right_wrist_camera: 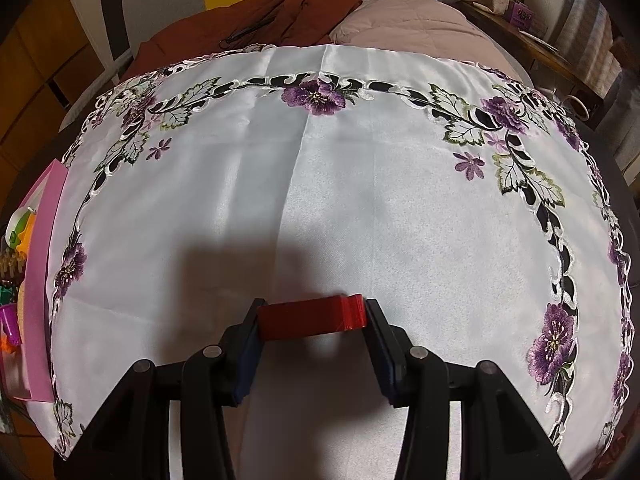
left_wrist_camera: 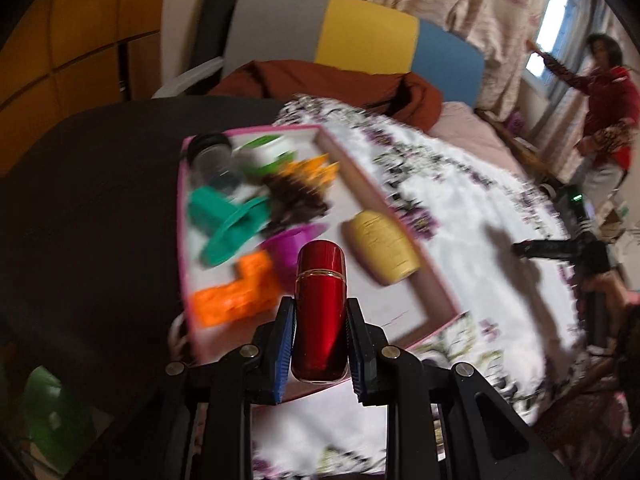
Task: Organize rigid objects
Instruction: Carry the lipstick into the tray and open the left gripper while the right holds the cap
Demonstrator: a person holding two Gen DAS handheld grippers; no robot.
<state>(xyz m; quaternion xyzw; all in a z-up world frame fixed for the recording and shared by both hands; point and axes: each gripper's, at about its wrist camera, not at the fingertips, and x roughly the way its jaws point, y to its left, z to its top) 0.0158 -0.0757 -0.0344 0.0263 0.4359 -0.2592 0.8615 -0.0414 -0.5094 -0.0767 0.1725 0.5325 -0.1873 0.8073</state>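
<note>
My left tool (left_wrist_camera: 320, 344) pinches the glossy red capsule-shaped bottle (left_wrist_camera: 320, 312), my right tool (right_wrist_camera: 312, 320) the red plastic block (right_wrist_camera: 312, 317); lower each gently into the pink-rimmed tray (left_wrist_camera: 360, 192).

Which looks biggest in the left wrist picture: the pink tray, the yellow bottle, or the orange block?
1. Pink tray, by far the largest; it holds the others.
2. Yellow bottle and orange block look about alike. The picture is blurred, so I will not rank them.
</note>
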